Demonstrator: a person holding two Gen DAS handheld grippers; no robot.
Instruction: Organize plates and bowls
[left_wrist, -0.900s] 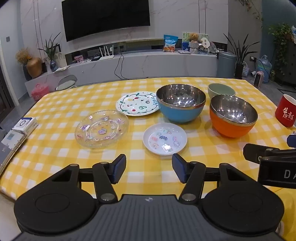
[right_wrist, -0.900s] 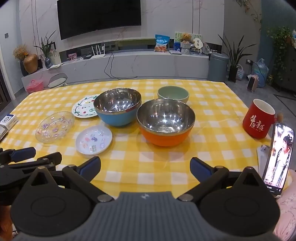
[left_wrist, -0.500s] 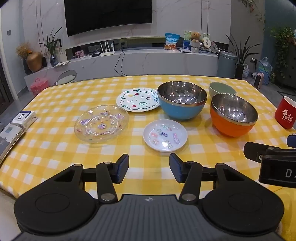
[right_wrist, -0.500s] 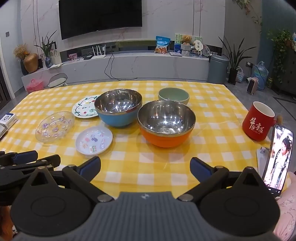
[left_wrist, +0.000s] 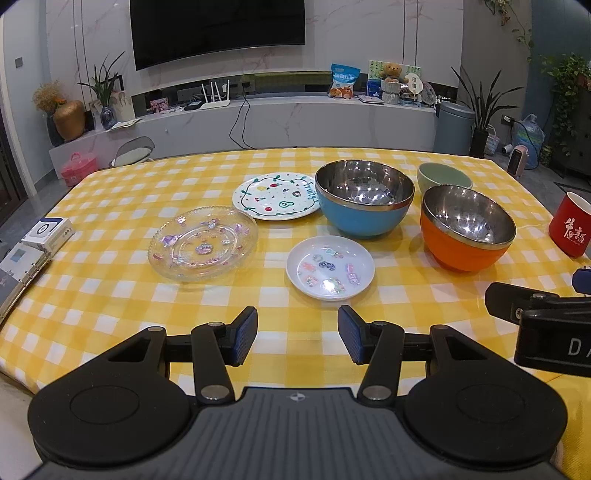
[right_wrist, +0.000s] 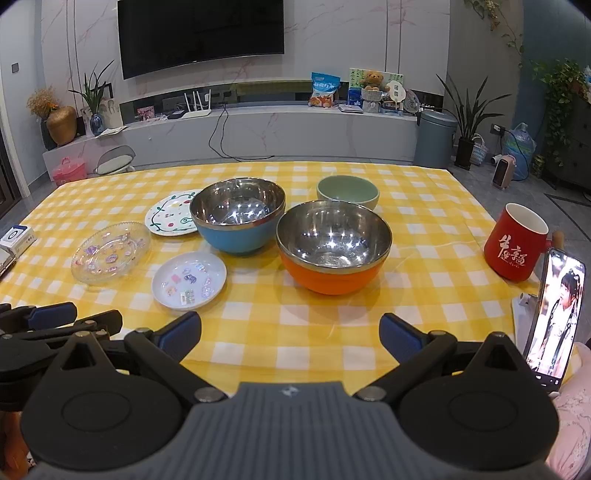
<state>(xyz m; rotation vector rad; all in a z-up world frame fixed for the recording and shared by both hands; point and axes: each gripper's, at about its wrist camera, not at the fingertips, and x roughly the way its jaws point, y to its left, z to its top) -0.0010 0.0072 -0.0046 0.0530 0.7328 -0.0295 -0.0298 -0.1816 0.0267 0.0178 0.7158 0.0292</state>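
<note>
White sticker-dotted small plate (left_wrist: 330, 267) lies just ahead of the left gripper (left_wrist: 297, 338).
Its jaws stand apart and empty; the right gripper (right_wrist: 290, 334), spread wide and empty, faces the steel-lined orange bowl (right_wrist: 333, 247) further in on the yellow checked tablecloth (left_wrist: 110, 295).

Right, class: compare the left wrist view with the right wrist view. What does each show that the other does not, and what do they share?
Only the left wrist view: the notebooks at the table's left edge, stacked beside the white box.

Only the right wrist view: the phone propped upright, screen lit, near the red mug.

Both: the clear glass plate, painted plate, small white plate, blue bowl, orange bowl, green bowl and red mug, on the yellow checked tablecloth. Each view shows its own gripper open and empty, left gripper and right gripper.
</note>
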